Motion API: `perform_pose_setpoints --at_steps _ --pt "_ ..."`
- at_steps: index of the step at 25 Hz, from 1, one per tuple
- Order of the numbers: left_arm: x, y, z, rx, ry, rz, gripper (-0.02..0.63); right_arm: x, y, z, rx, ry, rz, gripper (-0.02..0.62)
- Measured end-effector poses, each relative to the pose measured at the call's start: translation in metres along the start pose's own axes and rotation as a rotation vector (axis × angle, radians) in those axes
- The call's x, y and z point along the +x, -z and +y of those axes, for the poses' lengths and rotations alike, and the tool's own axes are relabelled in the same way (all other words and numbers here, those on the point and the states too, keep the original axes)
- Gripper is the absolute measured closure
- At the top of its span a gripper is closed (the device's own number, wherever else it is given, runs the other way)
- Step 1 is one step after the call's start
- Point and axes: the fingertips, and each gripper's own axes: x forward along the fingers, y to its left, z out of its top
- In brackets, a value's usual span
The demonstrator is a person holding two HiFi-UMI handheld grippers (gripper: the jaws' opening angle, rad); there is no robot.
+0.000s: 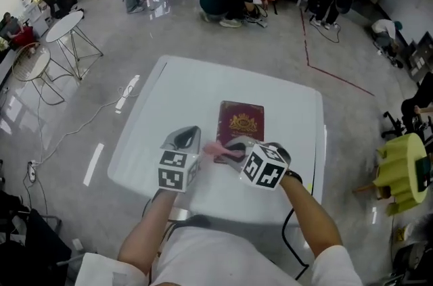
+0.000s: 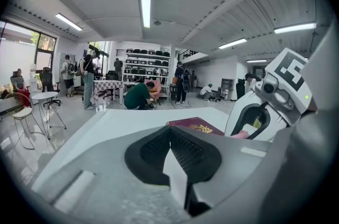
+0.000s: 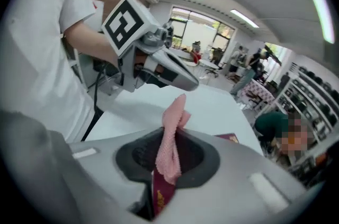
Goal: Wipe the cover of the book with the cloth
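Observation:
A maroon book (image 1: 241, 121) with a gold crest lies flat on the white table (image 1: 183, 88), near its middle. My right gripper (image 1: 231, 150) is shut on a pink cloth (image 1: 215, 149), which hangs over the book's near left corner. In the right gripper view the cloth (image 3: 172, 143) stands up between the jaws of the right gripper (image 3: 169, 139), and the book's cover (image 3: 161, 194) shows below them. My left gripper (image 1: 190, 134) hovers just left of the book, shut, with nothing in it. The left gripper view shows the book (image 2: 197, 125) ahead of those closed jaws.
The table's near edge (image 1: 203, 200) is close to the person's body, and a black cable (image 1: 291, 237) hangs there. Round side tables (image 1: 64, 26) stand at far left, a yellow stool (image 1: 400, 166) at right. Several people are on the floor beyond the table.

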Motion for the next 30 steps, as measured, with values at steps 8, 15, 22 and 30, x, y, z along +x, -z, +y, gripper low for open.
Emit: perform_pose_setpoints --at_steps 8,15,22,30 --pt "-0.007 -0.019 -0.065 0.01 0.069 -0.041 0.598 -0.093 0.037 -0.018 0.401 0.385 -0.252 0.548" --pt "-0.02 -0.025 -0.116 0.025 0.12 -0.069 0.598 -0.158 0.049 -0.02 0.582 0.619 -0.424 0.548" --pt "-0.04 -0.022 -0.141 0.038 0.122 -0.078 0.598 -0.181 0.05 -0.002 0.613 0.705 -0.485 0.549" --pt "-0.051 -0.015 -0.143 0.037 0.111 -0.061 0.598 -0.187 0.056 0.006 0.652 0.729 -0.488 0.549"
